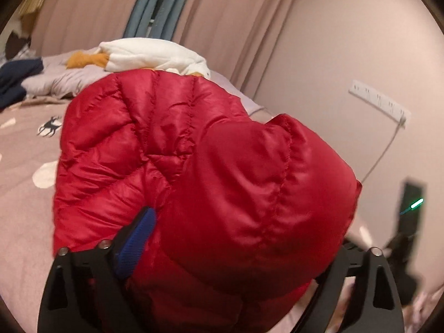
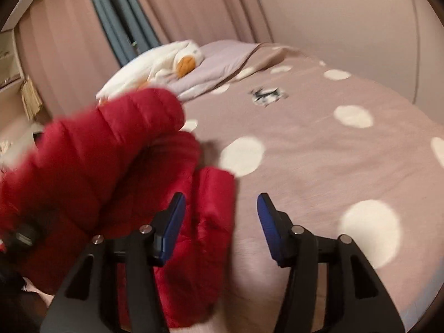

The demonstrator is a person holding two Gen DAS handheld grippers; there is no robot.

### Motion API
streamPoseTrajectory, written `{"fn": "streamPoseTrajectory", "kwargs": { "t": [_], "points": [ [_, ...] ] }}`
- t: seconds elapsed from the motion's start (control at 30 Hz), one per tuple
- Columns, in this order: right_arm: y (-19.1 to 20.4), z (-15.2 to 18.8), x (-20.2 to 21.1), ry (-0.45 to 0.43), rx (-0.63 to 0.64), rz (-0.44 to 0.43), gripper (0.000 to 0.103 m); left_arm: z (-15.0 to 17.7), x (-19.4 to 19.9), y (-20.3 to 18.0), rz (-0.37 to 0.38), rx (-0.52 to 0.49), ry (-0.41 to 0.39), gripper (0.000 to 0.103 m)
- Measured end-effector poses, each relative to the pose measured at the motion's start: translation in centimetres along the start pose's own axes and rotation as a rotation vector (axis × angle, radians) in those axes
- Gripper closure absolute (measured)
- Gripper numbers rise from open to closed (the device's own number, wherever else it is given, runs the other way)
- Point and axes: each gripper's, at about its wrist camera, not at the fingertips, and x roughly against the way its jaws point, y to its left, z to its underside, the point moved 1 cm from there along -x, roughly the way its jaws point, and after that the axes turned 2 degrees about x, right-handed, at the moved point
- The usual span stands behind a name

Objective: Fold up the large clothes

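Left gripper [image 1: 236, 236] spread wide, red quilted puffer jacket [image 1: 194, 166] bulging between; right gripper [image 2: 220, 211] half open, gripping nothing, above dotted pink bedspread [image 2: 305, 138].

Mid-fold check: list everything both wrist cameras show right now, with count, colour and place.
puffer jacket: one, red, bunched over the left hand-held gripper
bedspread: one, dusty pink with white dots, under the jacket
plush toy: one, white and orange, far end of bed
dark garment: one, navy, far left on bed
curtains: pink and grey-blue, behind bed
power strip: one, white, on wall
left hand-held gripper: black, blue pads, wide around jacket
right hand-held gripper: open, jacket's edge between its fingers
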Motion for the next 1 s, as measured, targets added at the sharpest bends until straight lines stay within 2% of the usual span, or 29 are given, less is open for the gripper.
{"fn": "streamPoseTrajectory", "kwargs": {
  "t": [0.17,0.23,0.3,0.4,0.47,0.5,0.57,0.77,0.9,1.0],
  "points": [
    [-0.3,-1.4,5.3,-0.076,0.040,0.059,0.045,1.6,-2.5,-0.5,-0.009,-0.029,0.043,0.009],
    [0.1,-1.7,7.2,-0.108,0.055,0.059,0.042,2.5,-3.8,-1.1,-0.032,-0.114,0.067,0.007],
    [0.5,-2.0,8.2,-0.124,0.071,0.051,0.041,3.3,-4.5,-2.0,-0.086,-0.196,0.070,0.007],
    [1.2,-2.0,9.4,-0.149,0.094,0.056,0.041,3.2,-4.2,-1.7,-0.078,-0.178,0.056,0.007],
    [1.4,-2.1,9.5,-0.161,0.097,0.050,0.041,2.6,-3.8,-0.9,-0.030,-0.131,0.061,0.007],
    [1.6,-2.1,9.4,-0.163,0.097,0.046,0.041,2.3,-3.2,-0.4,-0.012,-0.104,0.067,0.007],
    [1.8,-2.2,9.2,-0.169,0.100,0.043,0.041,1.9,-2.1,0.1,-0.020,-0.078,0.063,0.007],
    [1.9,-2.5,9.0,-0.195,0.090,0.081,0.040,1.4,2.7,-0.6,-0.099,-0.045,-0.011,0.007],
    [1.9,-2.6,8.9,-0.198,0.072,0.096,0.040,0.7,6.1,-1.7,-0.066,-0.073,-0.031,0.007],
    [2.1,-2.6,8.9,-0.197,0.073,0.099,0.040,-0.9,8.8,-0.5,0.004,-0.022,-0.064,0.007]
  ]
}}
